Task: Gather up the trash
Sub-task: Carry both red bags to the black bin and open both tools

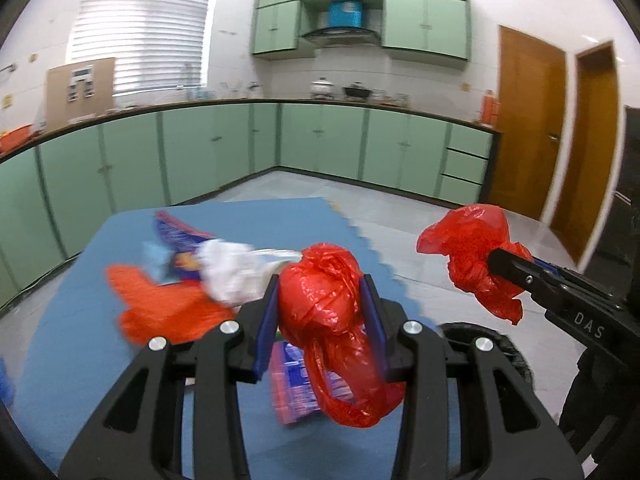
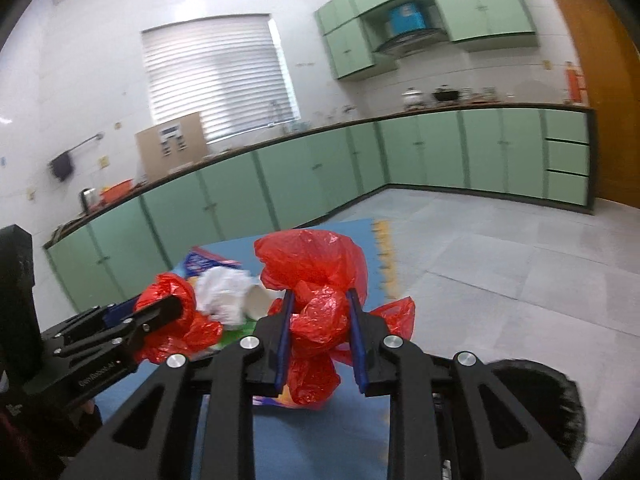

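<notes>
My left gripper (image 1: 320, 300) is shut on a crumpled red plastic bag (image 1: 324, 292), held above the blue mat (image 1: 80, 340). My right gripper (image 2: 320, 320) is shut on a second bunch of red plastic bag (image 2: 316, 320); it shows at the right of the left wrist view (image 1: 472, 256). The left gripper with its red plastic shows at the left of the right wrist view (image 2: 176, 304). On the mat lie white crumpled paper (image 1: 232, 272), blue wrappers (image 1: 180, 240), a striped packet (image 1: 292, 380) and an orange-red bag (image 1: 160, 304).
Green kitchen cabinets (image 1: 200, 152) run along the far walls under a dark counter. Grey tiled floor (image 1: 400, 216) lies beyond the mat. Wooden doors (image 1: 528, 120) stand at the right. A dark round object (image 2: 536, 396) sits low beside the right gripper.
</notes>
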